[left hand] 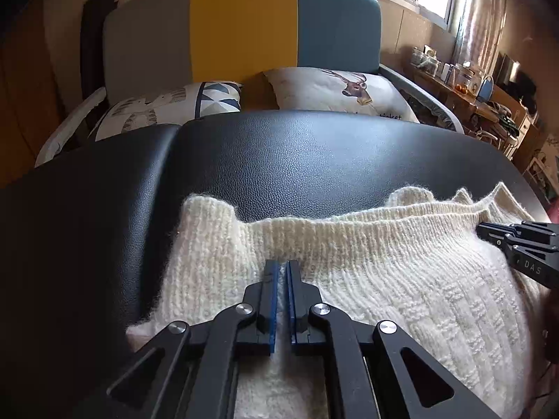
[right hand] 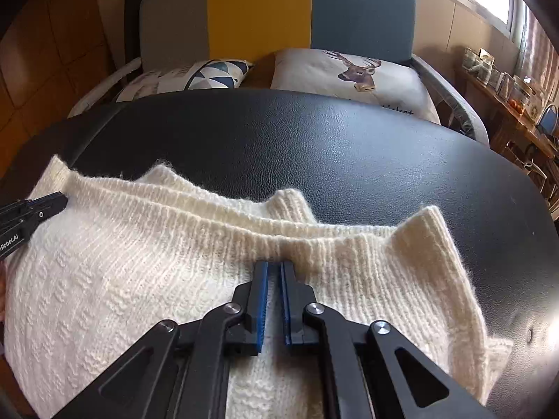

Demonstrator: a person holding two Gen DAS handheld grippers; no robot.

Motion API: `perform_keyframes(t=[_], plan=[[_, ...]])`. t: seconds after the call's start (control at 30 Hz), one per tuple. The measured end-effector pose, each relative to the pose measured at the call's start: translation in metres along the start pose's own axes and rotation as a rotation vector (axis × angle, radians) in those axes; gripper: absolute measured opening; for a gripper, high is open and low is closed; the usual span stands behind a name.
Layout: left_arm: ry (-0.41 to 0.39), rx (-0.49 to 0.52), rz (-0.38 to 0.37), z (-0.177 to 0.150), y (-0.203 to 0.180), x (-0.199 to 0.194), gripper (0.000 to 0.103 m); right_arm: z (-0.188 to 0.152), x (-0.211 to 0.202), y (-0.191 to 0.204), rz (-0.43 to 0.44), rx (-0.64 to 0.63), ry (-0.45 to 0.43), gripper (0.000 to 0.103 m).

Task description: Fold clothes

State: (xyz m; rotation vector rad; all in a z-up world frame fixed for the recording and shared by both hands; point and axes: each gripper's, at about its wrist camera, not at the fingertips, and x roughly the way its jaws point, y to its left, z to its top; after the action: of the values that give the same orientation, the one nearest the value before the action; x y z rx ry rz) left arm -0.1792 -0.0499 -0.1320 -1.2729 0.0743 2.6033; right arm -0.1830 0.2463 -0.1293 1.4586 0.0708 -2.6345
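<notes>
A cream knitted sweater point(left hand: 401, 279) lies on a black leather surface point(left hand: 297, 160); it also shows in the right wrist view point(right hand: 139, 272). My left gripper point(left hand: 282, 265) rests on the sweater near its ribbed far edge, jaws nearly closed with a narrow gap, and no fabric shows between them. My right gripper point(right hand: 274, 266) sits the same way near the ribbed edge on the sweater's right part. Each gripper shows in the other's view: the right one at the right edge point(left hand: 489, 232), the left one at the left edge point(right hand: 59, 199).
Behind the black surface stands a bed with a grey, yellow and blue headboard point(left hand: 244, 24), a patterned pillow point(left hand: 174, 104) and a deer pillow point(left hand: 349, 90). A cluttered wooden shelf point(left hand: 464, 83) runs along the right wall under a window.
</notes>
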Motion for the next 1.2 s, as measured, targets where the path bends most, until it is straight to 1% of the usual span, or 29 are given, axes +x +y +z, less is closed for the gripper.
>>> perform_keyframes(t=[0.03,0.07,0.17,0.2,0.23,0.27,0.33,0.37,0.4,0.43,0.47,0.53,0.57,0.63,0.67,0.7,0.73,0.77,0.83,0.87,0.9,0.93,0.97,1.0,1.07,1.13,1.2], plan=[[0.003,0.003,-0.005,0.001,-0.001,-0.001,0.007,0.003,0.000,0.000,-0.006,0.009,0.008,0.005],[-0.001,0.012,-0.018,0.002,-0.003,-0.004,0.009,0.004,-0.001,-0.002,0.007,0.027,0.012,0.006],[-0.019,0.024,-0.030,0.002,-0.002,-0.018,0.014,0.003,-0.011,-0.014,0.093,0.102,0.014,0.008],[-0.029,0.016,-0.031,0.001,-0.001,-0.023,0.018,0.002,-0.015,-0.018,0.121,0.126,0.015,0.012],[-0.043,0.009,-0.031,0.001,0.001,-0.030,0.019,-0.002,-0.022,-0.024,0.164,0.163,0.004,0.020],[-0.068,0.004,-0.027,-0.001,0.001,-0.038,0.020,-0.008,-0.033,-0.033,0.220,0.209,-0.016,0.022],[-0.120,-0.003,-0.024,-0.005,0.002,-0.056,0.020,-0.026,-0.059,-0.055,0.303,0.280,-0.059,0.022],[-0.155,0.002,-0.038,-0.009,0.000,-0.067,0.020,-0.037,-0.072,-0.068,0.336,0.314,-0.076,0.022],[-0.178,0.013,-0.065,-0.013,-0.004,-0.075,0.023,-0.051,-0.082,-0.082,0.362,0.350,-0.080,0.023],[-0.183,0.035,-0.100,-0.017,-0.012,-0.080,0.026,-0.066,-0.091,-0.098,0.385,0.386,-0.074,0.025],[-0.170,0.069,-0.133,-0.022,-0.023,-0.082,0.029,-0.080,-0.100,-0.113,0.407,0.422,-0.069,0.025],[-0.138,0.142,-0.191,-0.034,-0.046,-0.083,0.031,-0.110,-0.114,-0.143,0.446,0.497,-0.054,0.025],[-0.099,0.195,-0.191,-0.043,-0.057,-0.078,0.031,-0.126,-0.116,-0.157,0.457,0.540,-0.040,0.025],[-0.025,0.292,-0.187,-0.062,-0.079,-0.068,0.031,-0.153,-0.116,-0.177,0.506,0.616,-0.019,0.029],[-0.007,0.309,-0.177,-0.069,-0.083,-0.065,0.031,-0.164,-0.115,-0.184,0.531,0.650,-0.011,0.029],[-0.013,0.310,-0.173,-0.075,-0.084,-0.067,0.031,-0.173,-0.111,-0.189,0.566,0.673,0.001,0.029],[0.002,0.291,-0.180,-0.077,-0.081,-0.069,0.031,-0.180,-0.107,-0.190,0.610,0.687,0.017,0.029],[0.015,0.280,-0.184,-0.079,-0.079,-0.071,0.031,-0.186,-0.102,-0.190,0.643,0.692,0.036,0.029],[0.036,0.309,-0.163,-0.085,-0.081,-0.077,0.031,-0.196,-0.094,-0.182,0.699,0.666,0.089,0.029],[0.036,0.356,-0.130,-0.090,-0.086,-0.081,0.031,-0.200,-0.091,-0.176,0.732,0.640,0.127,0.029],[0.039,0.380,-0.106,-0.094,-0.088,-0.085,0.031,-0.203,-0.090,-0.169,0.763,0.602,0.165,0.029],[0.048,0.379,-0.099,-0.091,-0.089,-0.088,0.031,-0.204,-0.090,-0.162,0.792,0.560,0.196,0.029],[0.058,0.379,-0.091,-0.089,-0.089,-0.091,0.031,-0.204,-0.092,-0.157,0.809,0.520,0.214,0.029],[0.060,0.375,-0.092,-0.085,-0.091,-0.095,0.030,-0.202,-0.095,-0.155,0.816,0.496,0.206,0.029],[0.022,0.350,-0.151,-0.070,-0.103,-0.105,0.030,-0.194,-0.099,-0.159,0.828,0.477,0.166,0.029],[0.000,0.335,-0.255,-0.052,-0.126,-0.107,0.030,-0.185,-0.094,-0.167,0.836,0.484,0.118,0.029],[-0.003,0.348,-0.339,-0.034,-0.153,-0.097,0.030,-0.176,-0.079,-0.175,0.834,0.506,0.109,0.029]])
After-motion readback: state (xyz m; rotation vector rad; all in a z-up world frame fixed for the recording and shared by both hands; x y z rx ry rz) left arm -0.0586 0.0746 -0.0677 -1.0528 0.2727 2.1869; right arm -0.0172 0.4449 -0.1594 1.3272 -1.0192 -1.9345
